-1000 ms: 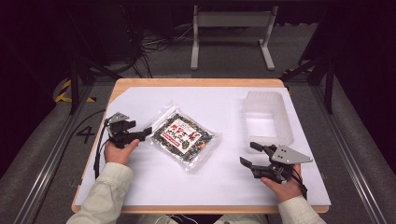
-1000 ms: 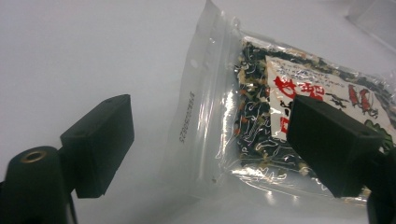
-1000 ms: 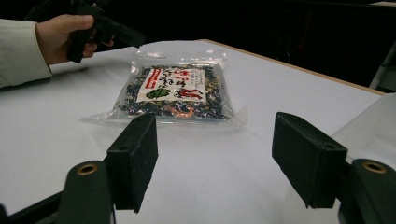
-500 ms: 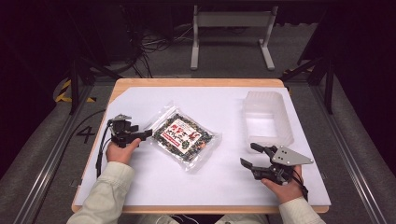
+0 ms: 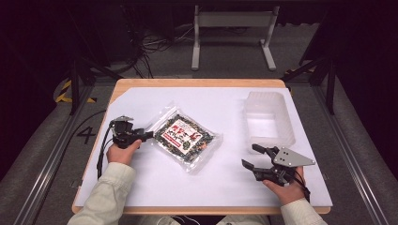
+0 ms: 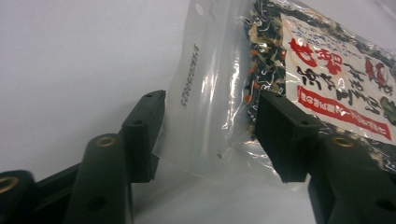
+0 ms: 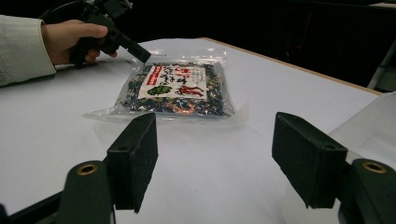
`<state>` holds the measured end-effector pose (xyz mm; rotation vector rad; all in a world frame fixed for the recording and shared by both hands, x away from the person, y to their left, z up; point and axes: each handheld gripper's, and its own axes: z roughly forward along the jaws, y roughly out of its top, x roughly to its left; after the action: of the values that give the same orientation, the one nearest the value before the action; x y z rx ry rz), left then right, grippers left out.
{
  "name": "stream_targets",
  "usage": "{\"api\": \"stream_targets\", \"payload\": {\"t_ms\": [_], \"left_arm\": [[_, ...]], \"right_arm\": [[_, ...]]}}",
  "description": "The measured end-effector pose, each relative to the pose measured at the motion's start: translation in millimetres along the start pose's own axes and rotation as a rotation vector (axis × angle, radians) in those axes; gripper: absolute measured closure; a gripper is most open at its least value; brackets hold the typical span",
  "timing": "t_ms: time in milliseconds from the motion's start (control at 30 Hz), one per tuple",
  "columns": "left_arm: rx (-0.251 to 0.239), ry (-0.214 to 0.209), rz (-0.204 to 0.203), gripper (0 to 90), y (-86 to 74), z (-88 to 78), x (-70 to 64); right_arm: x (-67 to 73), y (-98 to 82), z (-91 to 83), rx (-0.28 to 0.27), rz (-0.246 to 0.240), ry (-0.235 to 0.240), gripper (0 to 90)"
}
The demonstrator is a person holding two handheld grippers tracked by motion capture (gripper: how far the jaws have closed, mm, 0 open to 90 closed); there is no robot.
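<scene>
While the clear plastic bag of dark dried mix with a red-and-white label (image 5: 184, 138) lies flat on the white sheet (image 5: 155, 183) near table centre, the left gripper (image 5: 146, 136) sits at its 9 o'clock edge. Its jaws have just been closing, and the bag's clear sealed edge is between them, pads not pressing yet. Over at 4 o'clock, the right gripper (image 5: 250, 157) rests with jaws wide apart, holding nothing, just below the translucent plastic tub (image 5: 268, 118).

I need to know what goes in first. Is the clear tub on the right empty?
Empty: the high view shows the clear tub's bare bottom, and the food packet lies flat on the table.
</scene>
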<state>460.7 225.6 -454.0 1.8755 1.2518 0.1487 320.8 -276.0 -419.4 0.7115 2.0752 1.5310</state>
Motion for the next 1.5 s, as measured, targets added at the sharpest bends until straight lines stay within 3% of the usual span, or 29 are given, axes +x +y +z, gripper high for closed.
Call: {"api": "stream_targets", "payload": {"t_ms": [100,167,267,567,600,633,867,1000,1167,1367,1500], "left_arm": [[0.017,-0.029,-0.002,53.9,0.4,-1.1,-1.3],[0.034,-0.026,0.014,57.9,1.2,-1.8,-1.6],[0.051,-0.040,0.005,61.8,0.6,-1.5,-2.4],[0.062,-0.027,0.024,71.7,0.9,-3.5,-4.8],[0.060,-0.031,0.024,74.0,1.0,-3.9,-5.2],[0.063,-0.046,0.020,82.3,0.8,-3.4,-6.5],[0.066,-0.049,0.024,85.7,1.1,-3.9,-7.7],[0.060,-0.021,0.040,89.5,1.1,-4.6,-9.0],[0.038,-0.034,0.037,89.7,0.2,-5.6,-7.2],[-0.049,-0.069,0.040,89.7,4.8,-18.2,-11.4],[-0.104,-0.099,0.073,89.8,12.6,-31.7,-20.0]], "right_arm": [[0.1,0.1,0.1,0.002,-0.003,0.000,31.4],[0.3,0.2,0.1,0.002,-0.003,0.001,31.5],[0.5,0.3,0.3,0.001,-0.004,0.003,31.4],[1.1,0.6,1.6,0.001,-0.009,0.003,31.5],[1.1,0.6,1.7,0.001,-0.010,0.003,31.5],[1.1,0.7,1.9,0.003,-0.012,0.002,31.5],[1.2,0.9,1.8,0.000,-0.011,0.003,31.5],[1.1,1.0,1.5,0.000,-0.012,0.000,31.5],[0.7,1.1,1.3,0.000,-0.012,-0.001,31.5],[0.1,1.7,0.4,-0.005,-0.013,-0.004,31.6],[-0.2,3.1,-1.2,-0.011,-0.012,-0.004,32.0]]}}
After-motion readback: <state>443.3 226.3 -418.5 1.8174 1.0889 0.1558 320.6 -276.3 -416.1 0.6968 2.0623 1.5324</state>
